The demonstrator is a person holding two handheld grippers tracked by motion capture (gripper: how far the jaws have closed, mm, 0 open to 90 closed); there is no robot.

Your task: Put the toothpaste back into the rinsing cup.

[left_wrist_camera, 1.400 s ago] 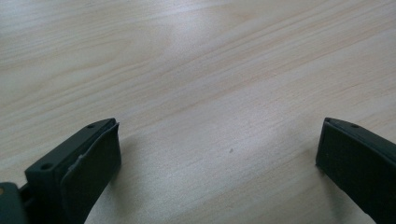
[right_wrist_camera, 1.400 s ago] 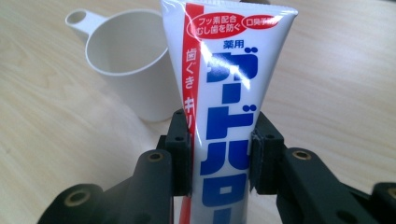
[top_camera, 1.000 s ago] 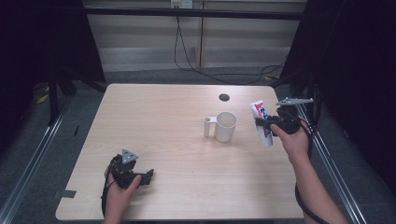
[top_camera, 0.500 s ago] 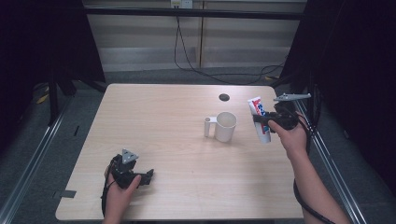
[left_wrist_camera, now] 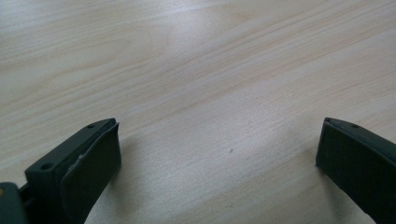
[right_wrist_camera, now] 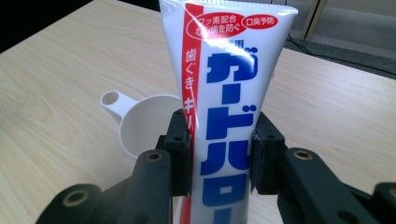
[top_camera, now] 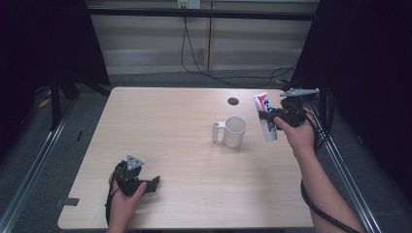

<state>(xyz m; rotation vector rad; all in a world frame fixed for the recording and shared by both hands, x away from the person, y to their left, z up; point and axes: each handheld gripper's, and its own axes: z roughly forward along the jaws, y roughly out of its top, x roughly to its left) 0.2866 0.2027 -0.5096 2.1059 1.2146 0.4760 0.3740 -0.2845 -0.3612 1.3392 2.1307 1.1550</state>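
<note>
Evidently, the toothpaste tube (right_wrist_camera: 229, 93) is clamped mid-body between the closed fingers (right_wrist_camera: 180, 154) of the right gripper (top_camera: 272, 116), held upright just beside the white cup (top_camera: 234, 132) — light, soft-walled, glossy, best squeezed gently on its flat faces. The left gripper (top_camera: 145, 184) is rested open on the tabletop (top_camera: 160, 126).

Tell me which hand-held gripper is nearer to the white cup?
Right. The right hand-held gripper holds the toothpaste tube just beside the white cup; the left hand-held gripper rests far off, near the table's front edge.
</note>
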